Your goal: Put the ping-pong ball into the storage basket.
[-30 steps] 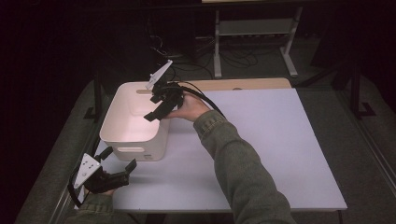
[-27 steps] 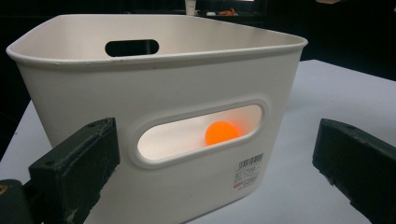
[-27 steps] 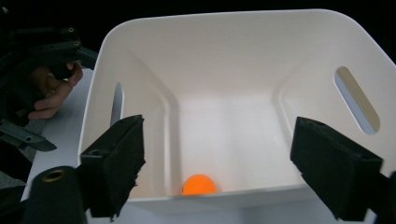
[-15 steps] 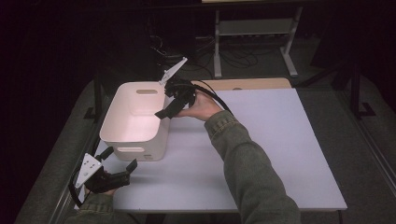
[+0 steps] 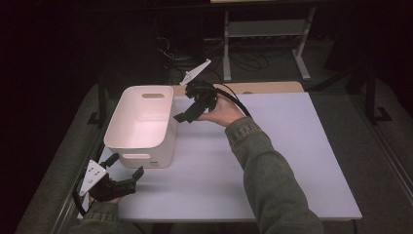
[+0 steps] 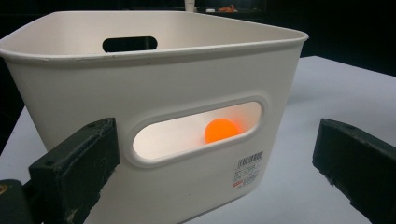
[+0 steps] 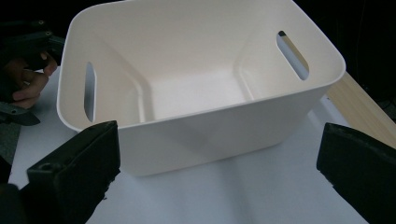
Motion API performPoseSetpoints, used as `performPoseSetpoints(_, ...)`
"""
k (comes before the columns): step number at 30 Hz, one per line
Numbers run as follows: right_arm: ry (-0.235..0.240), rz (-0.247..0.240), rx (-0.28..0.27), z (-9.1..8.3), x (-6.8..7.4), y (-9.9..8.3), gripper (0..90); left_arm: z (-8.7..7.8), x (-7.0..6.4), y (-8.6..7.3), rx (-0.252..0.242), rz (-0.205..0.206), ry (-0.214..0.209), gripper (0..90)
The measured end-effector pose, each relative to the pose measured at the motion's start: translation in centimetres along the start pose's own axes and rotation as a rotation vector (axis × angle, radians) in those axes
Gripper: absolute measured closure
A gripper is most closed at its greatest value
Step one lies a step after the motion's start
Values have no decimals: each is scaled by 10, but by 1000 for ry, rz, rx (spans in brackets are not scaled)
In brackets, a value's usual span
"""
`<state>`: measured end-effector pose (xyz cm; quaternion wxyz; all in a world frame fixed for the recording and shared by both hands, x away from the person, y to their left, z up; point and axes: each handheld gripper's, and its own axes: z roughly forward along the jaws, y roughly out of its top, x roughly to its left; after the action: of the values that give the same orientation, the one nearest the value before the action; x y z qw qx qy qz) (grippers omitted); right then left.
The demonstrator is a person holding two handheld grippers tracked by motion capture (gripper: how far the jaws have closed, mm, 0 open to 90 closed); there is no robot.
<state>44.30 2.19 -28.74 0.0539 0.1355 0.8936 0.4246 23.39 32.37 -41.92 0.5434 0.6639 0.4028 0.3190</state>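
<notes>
A white plastic bin [image 5: 141, 122] with handle slots stands on the left part of the white table [image 5: 292, 146]. In the left gripper view an orange ball [image 6: 221, 130] shows through the near handle slot, lying inside the bin [image 6: 154, 79]. My left gripper [image 5: 125, 165] is low at the table's front left corner. It points at the bin's near wall, jaws open. A hand holds my right gripper [image 5: 189, 108] just off the bin's right rim near the far corner, open and empty. The right gripper view looks into the bin [image 7: 196, 93]; the ball is hidden there.
A wooden strip [image 5: 263, 87] runs along the table's far edge. Behind it are a metal shelf frame [image 5: 265, 29] and cables on a dark floor. The white tabletop stretches to the right of the sleeve [image 5: 272, 185].
My right gripper has drawn back from over the bin to the right and now hangs beside its right rim. The left gripper has stayed put.
</notes>
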Motion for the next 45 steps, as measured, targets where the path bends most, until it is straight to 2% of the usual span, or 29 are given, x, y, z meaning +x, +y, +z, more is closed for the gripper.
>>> performPoseSetpoints(16, -39, 39, -24, -21, -8, -25, 0, 1, 0, 0, 5, 2, -9, 0)
performPoseSetpoints(23, -56, 55, -50, -33, -10, -36, 0, 2, 0, 0, 4, 1, -7, 0)
performPoseSetpoints(24, -54, 61, -68, -37, -10, -39, 0, 1, 0, 0, 3, 1, -7, 0)
performPoseSetpoints(32, -67, 63, -85, -47, -9, -47, 0, 2, 0, 0, 4, 2, -8, 0)
performPoseSetpoints(45, -75, 106, -59, -58, -9, -76, 0, 2, 0, 0, 3, 3, -6, 0)
